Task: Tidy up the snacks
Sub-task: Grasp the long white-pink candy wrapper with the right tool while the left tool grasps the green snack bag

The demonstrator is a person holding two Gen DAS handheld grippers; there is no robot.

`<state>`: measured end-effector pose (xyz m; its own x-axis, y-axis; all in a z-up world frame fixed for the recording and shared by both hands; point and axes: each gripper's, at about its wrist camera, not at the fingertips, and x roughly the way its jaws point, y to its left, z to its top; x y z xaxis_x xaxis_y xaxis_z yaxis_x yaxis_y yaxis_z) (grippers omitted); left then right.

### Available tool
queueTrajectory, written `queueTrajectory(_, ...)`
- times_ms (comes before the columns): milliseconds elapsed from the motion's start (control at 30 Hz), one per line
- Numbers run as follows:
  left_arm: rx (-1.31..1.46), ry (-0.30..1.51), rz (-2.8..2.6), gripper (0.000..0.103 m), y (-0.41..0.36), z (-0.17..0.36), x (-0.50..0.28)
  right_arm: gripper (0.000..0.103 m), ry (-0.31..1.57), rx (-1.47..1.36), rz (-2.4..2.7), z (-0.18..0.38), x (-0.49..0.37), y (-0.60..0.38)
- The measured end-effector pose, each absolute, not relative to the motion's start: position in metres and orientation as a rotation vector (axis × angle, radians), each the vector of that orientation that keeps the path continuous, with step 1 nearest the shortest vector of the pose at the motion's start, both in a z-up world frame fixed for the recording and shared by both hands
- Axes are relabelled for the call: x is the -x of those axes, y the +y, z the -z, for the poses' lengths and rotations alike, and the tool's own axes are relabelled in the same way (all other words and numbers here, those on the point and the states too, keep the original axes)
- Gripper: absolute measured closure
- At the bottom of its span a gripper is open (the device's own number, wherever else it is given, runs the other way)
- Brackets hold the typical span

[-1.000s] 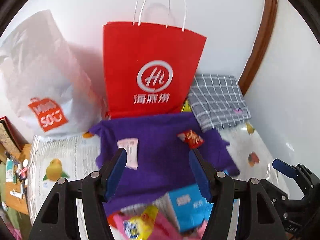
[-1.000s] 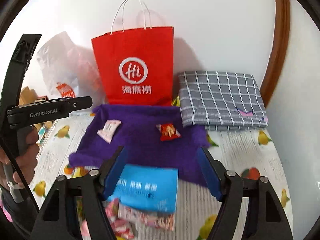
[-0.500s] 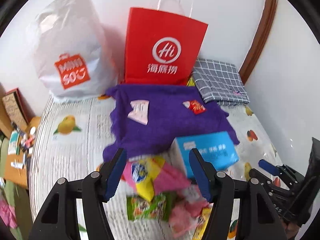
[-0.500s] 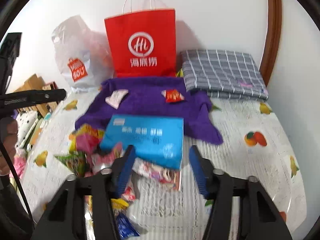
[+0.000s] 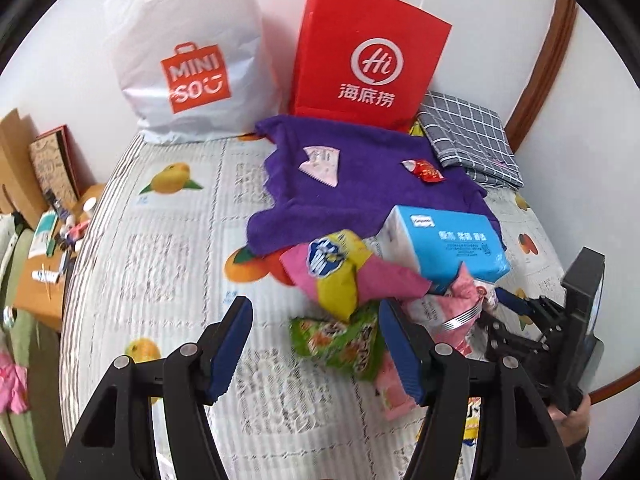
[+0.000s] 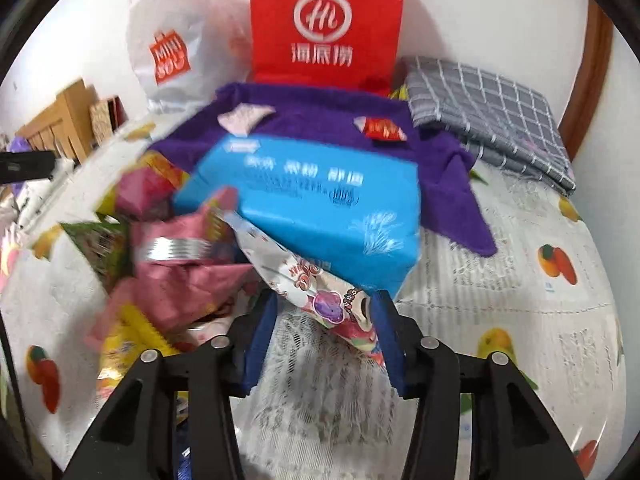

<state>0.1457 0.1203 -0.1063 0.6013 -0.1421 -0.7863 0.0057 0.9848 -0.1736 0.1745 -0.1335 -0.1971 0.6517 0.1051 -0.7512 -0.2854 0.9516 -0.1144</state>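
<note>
The right gripper [image 6: 322,322] stood with its blue fingers [image 6: 262,336] parted around the lower end of a white, floral-printed snack packet [image 6: 320,292]; whether the pads were touching the packet could not be told. That packet lay slanted, its upper end tucked under a blue box [image 6: 312,204] with white lettering. To its left sat a crumpled pink packet [image 6: 184,276] with a silver crimped edge, blurred, and a green packet [image 6: 100,248] beyond it.

The left gripper [image 5: 316,344] was spread wide and held nothing, hovering over the fruit-printed tablecloth [image 5: 160,260]. Just ahead of its right finger lay the green packet [image 5: 340,340], with a yellow-and-pink packet [image 5: 340,268] above it and the blue box [image 5: 444,244] beside that. Behind spread a purple cloth [image 5: 360,184] bearing a small pale pink sachet [image 5: 320,162] and a red sachet [image 5: 426,170].
</note>
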Motion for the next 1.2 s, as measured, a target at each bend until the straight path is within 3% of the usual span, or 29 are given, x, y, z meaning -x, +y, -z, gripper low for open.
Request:
queueTrajectory(100,0.155,0.939,0.064,0.039,0.123,0.114,-0.140,0.072,0.793,0.279,-0.189,0.199,-0.170,-0.133)
queueTrajectory(167,0.164,0.949,0.056,0.039,0.125,0.119,-0.138,0.077,0.788,0.272,-0.201,0.194,-0.164,-0.137)
queueTrajectory(500,0.225,0.979,0.107,0.039,0.106,0.144,-0.134,0.078,0.834,0.130,-0.272,0.157,-0.112,-0.188)
queueTrajectory(700,0.206,0.997,0.132,0.039,0.087,0.149,-0.133,0.077,0.979,0.086,-0.345,0.179,-0.102,-0.194)
queueTrajectory(900,0.182,1.013,0.123,0.039,0.083,0.151,-0.132,0.066,0.875,0.069,-0.364,0.191,-0.118,-0.184)
queueTrajectory(1200,0.212,1.019,0.103,0.039,0.093,0.160,-0.140,0.070,0.840,0.023,-0.390,0.197,-0.147,-0.173)
